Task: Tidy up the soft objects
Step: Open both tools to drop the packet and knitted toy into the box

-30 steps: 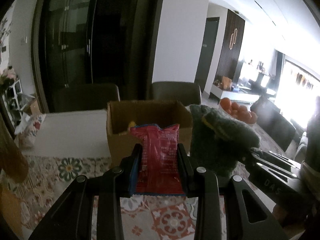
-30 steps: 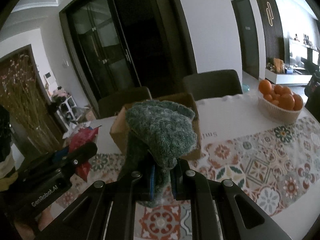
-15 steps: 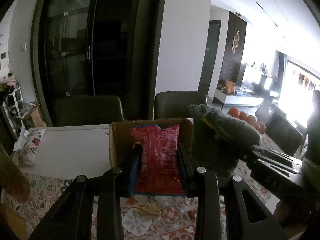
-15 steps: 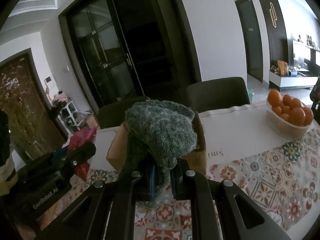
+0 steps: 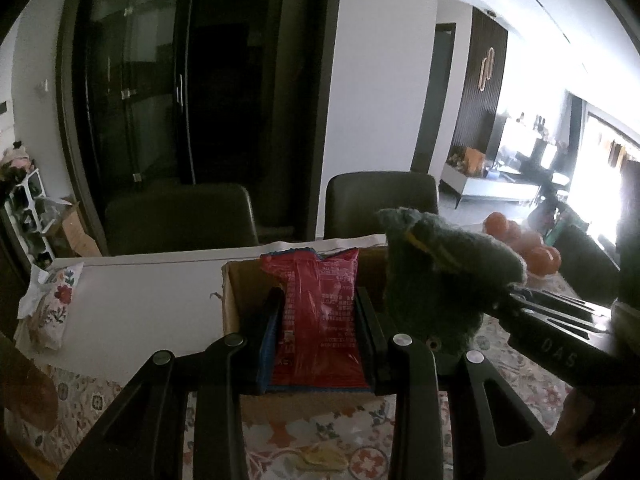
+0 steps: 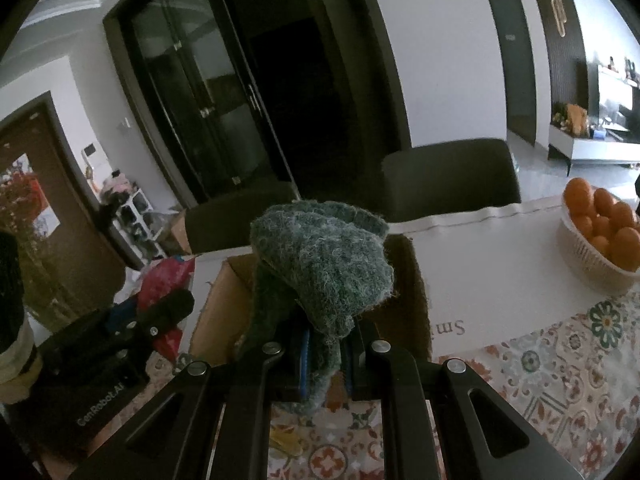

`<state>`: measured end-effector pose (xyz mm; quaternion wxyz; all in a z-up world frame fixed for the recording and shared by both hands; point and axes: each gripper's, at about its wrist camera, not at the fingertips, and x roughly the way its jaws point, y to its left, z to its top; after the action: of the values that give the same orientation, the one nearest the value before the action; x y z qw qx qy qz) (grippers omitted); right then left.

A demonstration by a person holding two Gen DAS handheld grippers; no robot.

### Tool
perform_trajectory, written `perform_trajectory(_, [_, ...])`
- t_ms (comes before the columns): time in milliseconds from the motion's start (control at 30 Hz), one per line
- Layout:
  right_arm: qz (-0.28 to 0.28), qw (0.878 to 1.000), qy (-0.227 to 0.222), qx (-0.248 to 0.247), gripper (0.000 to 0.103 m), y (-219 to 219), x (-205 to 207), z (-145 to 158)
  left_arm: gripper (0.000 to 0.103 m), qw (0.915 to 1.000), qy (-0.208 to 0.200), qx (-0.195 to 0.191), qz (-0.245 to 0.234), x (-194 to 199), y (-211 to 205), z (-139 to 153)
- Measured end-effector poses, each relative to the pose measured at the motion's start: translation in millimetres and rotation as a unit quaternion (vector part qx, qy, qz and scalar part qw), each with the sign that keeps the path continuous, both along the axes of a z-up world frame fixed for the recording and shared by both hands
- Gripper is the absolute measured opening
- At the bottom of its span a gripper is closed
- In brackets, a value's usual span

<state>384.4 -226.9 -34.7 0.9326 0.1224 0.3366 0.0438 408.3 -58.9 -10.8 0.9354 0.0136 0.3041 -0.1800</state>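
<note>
My left gripper (image 5: 318,320) is shut on a red snack packet (image 5: 316,312) and holds it upright over the near edge of an open cardboard box (image 5: 236,292). My right gripper (image 6: 326,340) is shut on a green knitted cloth (image 6: 324,264) that droops over the fingers, just in front of the same box (image 6: 212,316). In the left wrist view the cloth (image 5: 436,276) hangs to the right of the packet. In the right wrist view the packet (image 6: 164,280) and left gripper show at the left.
A basket of oranges (image 6: 600,236) stands at the table's right. A floral pouch (image 5: 52,308) lies at the left. Two dark chairs (image 5: 380,200) stand behind the table. A small yellow scrap (image 5: 320,458) lies on the patterned tablecloth (image 6: 560,360) near me.
Both grippers have risen and moved toward the box, each holding its item. The box now sits lower and closer in both views.
</note>
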Motion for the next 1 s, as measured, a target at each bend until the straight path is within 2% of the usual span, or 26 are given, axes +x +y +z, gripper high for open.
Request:
perform_trajectory(400, [0.019,0.997,0.077,-0.010,0.014,-4.1,59.0,-33.3,0.034,0.9980,0.056,0.031,-0.002,49.8,-15.2,-38.4])
perform_trajectory(633, [0.035,0.992,0.116,-0.039,0.014,3.0,77.2,-54.3,0.035,0.9951,0.084,0.053,-0.003,66.2,-21.9,-60.8])
perform_trajectory(700, [0.038,0.991,0.123,-0.045,0.018,3.0,80.9,-60.4,0.036,0.9940,0.093,0.058,-0.005,68.1,-21.9,-64.7])
perform_trajectory(767, [0.038,0.990,0.128,-0.054,0.037,3.4,84.5,-63.5,0.039,0.9935,0.097,0.060,-0.004,68.0,-21.8,-66.8])
perform_trajectory(833, [0.036,0.989,0.130,-0.059,0.045,1.9,85.4,-65.6,0.051,0.9936,0.096,0.058,-0.003,67.2,-22.2,-65.6])
perform_trajectory(867, [0.033,0.989,0.126,-0.064,0.045,1.4,84.4,-64.1,0.056,0.9940,0.092,0.059,-0.002,66.4,-22.3,-63.9])
perform_trajectory(1000, [0.026,0.992,0.105,-0.066,0.053,1.6,78.9,-51.6,0.058,0.9946,0.088,0.054,-0.004,62.3,-20.4,-56.9])
